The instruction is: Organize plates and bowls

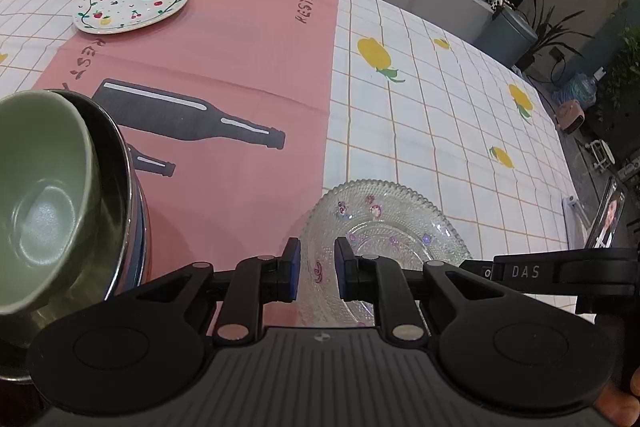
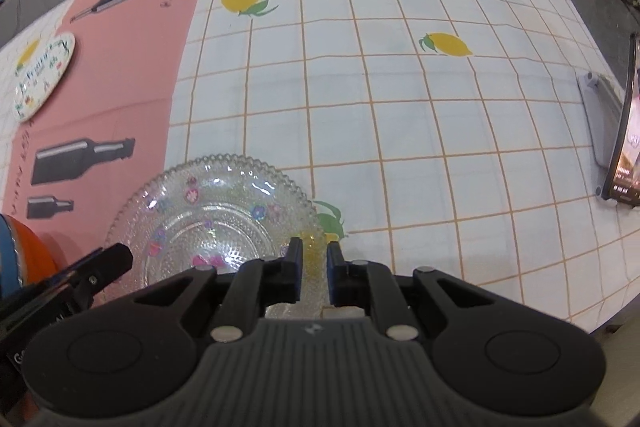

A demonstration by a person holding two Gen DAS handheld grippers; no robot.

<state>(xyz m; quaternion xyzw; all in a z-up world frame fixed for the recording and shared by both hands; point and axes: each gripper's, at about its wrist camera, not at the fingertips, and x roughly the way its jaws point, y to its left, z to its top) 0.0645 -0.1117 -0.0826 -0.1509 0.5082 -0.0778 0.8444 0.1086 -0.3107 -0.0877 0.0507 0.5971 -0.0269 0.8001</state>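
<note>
The surface point(image 2: 400, 87) wears a white checked cloth with yellow lemons, and a pink runner point(image 1: 240, 67) printed with black bottles lies across it.

Nearest the cameras, a clear glass plate point(image 2: 208, 219) with a beaded rim and small flower marks lies where pink meets white. The right hand-held gripper point(image 2: 314, 267) is clenched on the plate's near right rim, the glass edge pinched between its blue pads. The left hand-held gripper point(image 1: 317, 267) straddles the plate's left rim with a narrow gap between its pads (the glass shows in the gap, but I cannot tell whether the pads press on it). In the left view the right tool's black arm, marked DAS, reaches in from the right.

Just left of the plate stands a stack of bowls: a green bowl point(image 1: 44, 195) nested, tilted, in a steel bowl point(image 1: 116, 187), with blue and orange rims below.

Farther off on the runner's left side lies a white plate point(image 1: 132, 3) painted with fruit and the word Fruity, well apart from the rest.

At the right edge a phone point(image 2: 624, 131) stands propped on a stand, its screen lit.
</note>
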